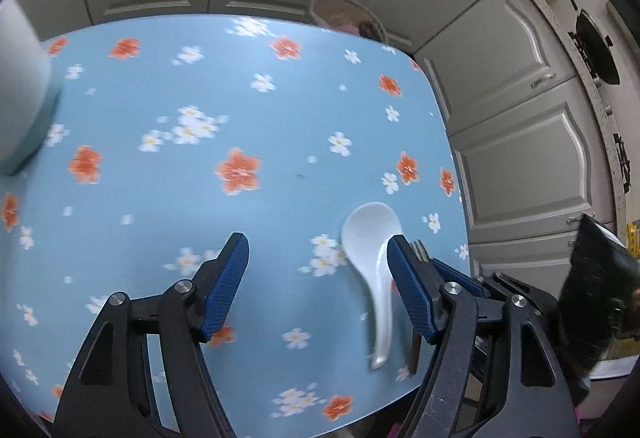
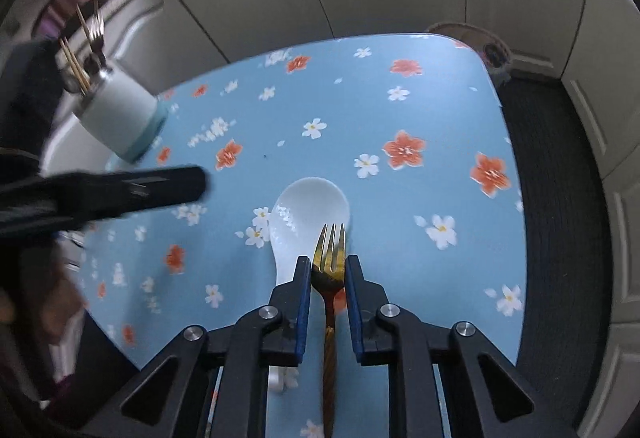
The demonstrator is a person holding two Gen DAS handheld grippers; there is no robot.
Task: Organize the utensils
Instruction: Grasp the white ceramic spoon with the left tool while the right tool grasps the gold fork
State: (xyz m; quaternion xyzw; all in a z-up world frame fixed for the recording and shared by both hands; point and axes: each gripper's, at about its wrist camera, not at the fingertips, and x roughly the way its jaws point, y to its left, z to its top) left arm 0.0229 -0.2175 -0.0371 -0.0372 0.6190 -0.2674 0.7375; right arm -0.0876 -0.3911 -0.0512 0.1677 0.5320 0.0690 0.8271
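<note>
Right gripper [image 2: 328, 270] straddles the gold fork [image 2: 329, 270], its blue pads narrowed to either side of the fork's neck; a sliver of gap seems to show on each side, so I judge the pads are not yet pressing, though the fisheye makes that hard to settle. Left gripper [image 1: 318, 278] stands wide apart and holds nothing, low over the flowered table [image 1: 240, 86], its right finger just beside the white ceramic spoon [image 1: 372, 238]. Fork and spoon lie together near the table's edge, the tines over the spoon's bowl. The holder [image 2: 116, 118] with chopsticks and another fork stands well apart at the far left.

Risks, as I judge them: a lifted fork could drag the spoon toward the edge, a pinch on the slim neck could let the fork swivel, and the two grippers are close enough to collide.

No brand, label or writing is readable.
</note>
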